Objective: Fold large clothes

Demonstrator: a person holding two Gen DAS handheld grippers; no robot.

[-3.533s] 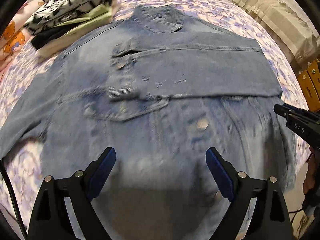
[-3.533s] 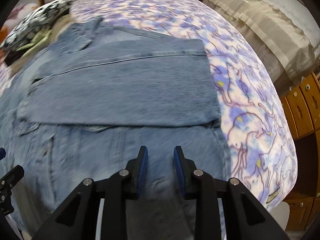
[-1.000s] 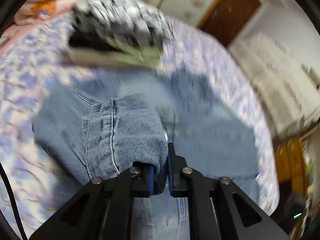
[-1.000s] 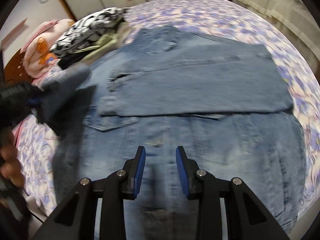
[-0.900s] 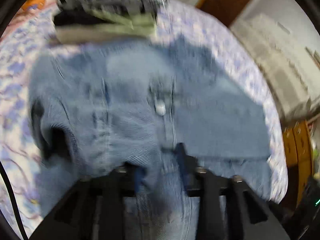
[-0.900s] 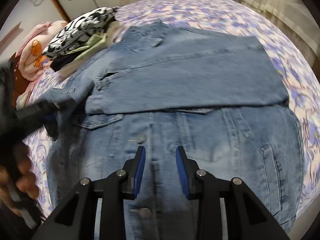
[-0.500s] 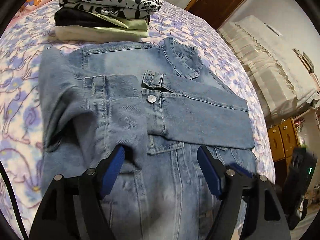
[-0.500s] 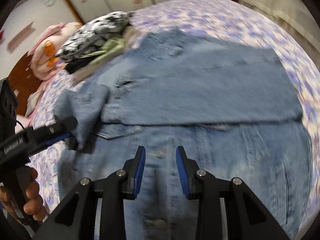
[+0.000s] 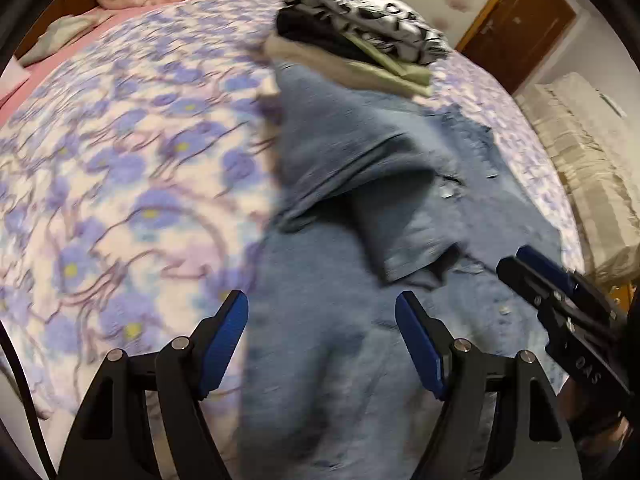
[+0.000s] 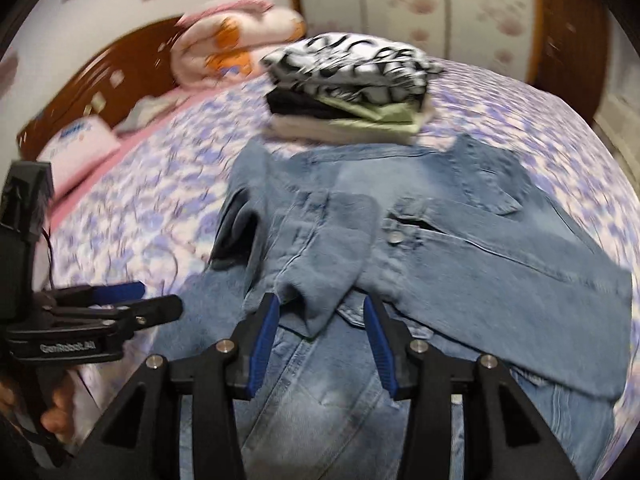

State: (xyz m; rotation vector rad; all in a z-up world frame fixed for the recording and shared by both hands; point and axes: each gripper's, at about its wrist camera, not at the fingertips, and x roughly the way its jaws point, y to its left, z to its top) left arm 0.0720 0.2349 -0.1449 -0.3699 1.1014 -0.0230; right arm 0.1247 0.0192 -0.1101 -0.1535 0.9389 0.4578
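A blue denim jacket (image 10: 460, 248) lies spread on the bed, front up. One sleeve (image 10: 520, 272) is folded flat across the chest. The other sleeve (image 10: 324, 248) is folded inward in a loose bunch over the left side; it also shows in the left wrist view (image 9: 376, 184). My left gripper (image 9: 320, 336) is open and empty above the jacket's left edge (image 9: 304, 360). My right gripper (image 10: 320, 332) is open and empty, just in front of the bunched sleeve's cuff. The right gripper also shows at the right of the left wrist view (image 9: 560, 300).
The bed has a purple floral cover (image 9: 120, 168). A stack of folded clothes (image 10: 352, 88) sits just beyond the jacket's collar. A pink blanket (image 10: 236, 48) and wooden headboard (image 10: 100, 84) are at the far left. A wooden door (image 9: 520, 28) is at the back right.
My left gripper carried the left sleeve over the jacket, opened and let it drop, then swung left to the jacket's edge. My right gripper opened wider and moved toward the dropped sleeve.
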